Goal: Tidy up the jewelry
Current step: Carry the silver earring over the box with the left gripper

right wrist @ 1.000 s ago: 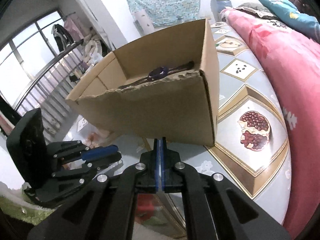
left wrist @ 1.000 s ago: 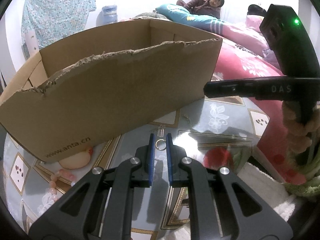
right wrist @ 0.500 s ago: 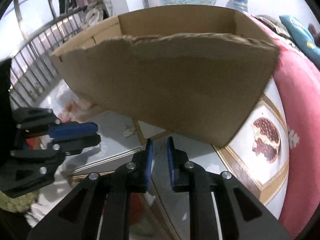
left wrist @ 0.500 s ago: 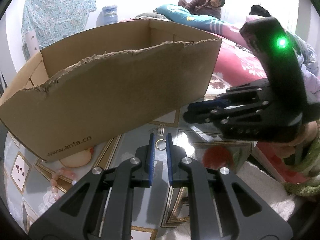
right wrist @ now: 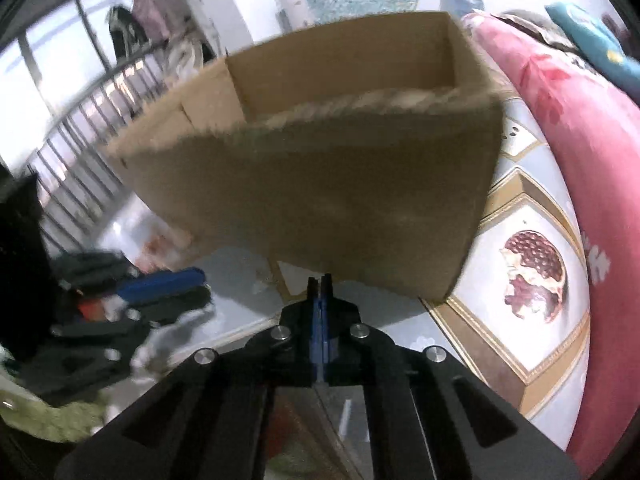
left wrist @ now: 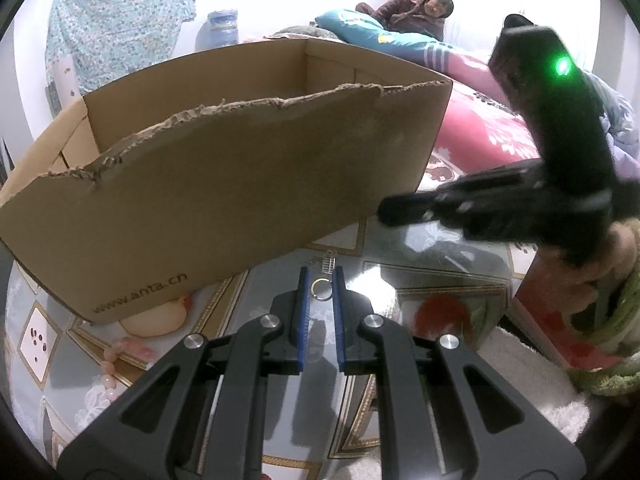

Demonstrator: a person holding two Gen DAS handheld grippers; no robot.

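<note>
My left gripper (left wrist: 321, 280) hovers low over the glass-topped table, shut on a small silver ring (left wrist: 322, 290) pinched between its blue pads. Just beyond the ring, a small silver ladder-shaped piece (left wrist: 328, 265) lies on the glass. The torn-edged cardboard box (left wrist: 240, 184) stands right behind it. My right gripper (right wrist: 320, 280) is shut with nothing between its pads and points at the box (right wrist: 320, 184) front. In the left wrist view the right gripper (left wrist: 386, 213) reaches in from the right, held by a hand. The left gripper (right wrist: 202, 286) shows blurred at the left of the right wrist view.
Pink beads (left wrist: 116, 356) lie on the tablecloth left of my left gripper, under the box's near corner. A pink quilt (right wrist: 580, 152) borders the table on the right, with a person lying on the bed behind. A white fluffy mat (left wrist: 532, 384) lies at the table's near edge.
The right gripper opened a little and shut again while swinging to face the box front, tipping downward. The left gripper and its ring have not moved.
</note>
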